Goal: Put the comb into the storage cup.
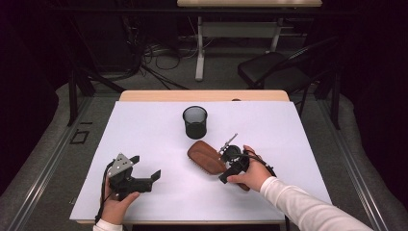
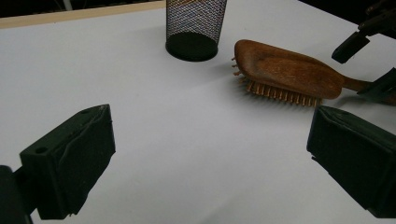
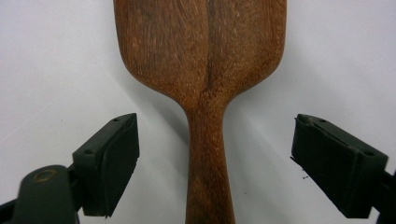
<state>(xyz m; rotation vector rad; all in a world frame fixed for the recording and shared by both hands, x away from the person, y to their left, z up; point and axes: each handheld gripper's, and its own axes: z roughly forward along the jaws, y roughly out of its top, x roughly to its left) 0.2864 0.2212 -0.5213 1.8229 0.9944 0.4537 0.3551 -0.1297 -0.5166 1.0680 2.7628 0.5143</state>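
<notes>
Between wide-open right tool (image 3: 215, 163) jaws: smooth wooden hairbrush (image 3: 205, 70) handle, ungripped; left tool (image 2: 210, 168) open, empty; mesh cup (image 1: 195, 121) beyond.

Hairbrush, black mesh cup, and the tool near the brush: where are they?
Hairbrush (image 2: 289, 70): left gripper view, on its wooden back.
Black mesh cup (image 1: 195, 122): high view, on its mesh wall.
Right tool (image 3: 215, 161): right gripper view, midway between its open jaws, over the brush handle.

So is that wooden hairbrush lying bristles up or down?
Bristles down: the hairbrush shows its smooth wooden back, pins pointing onto the white table.
</notes>
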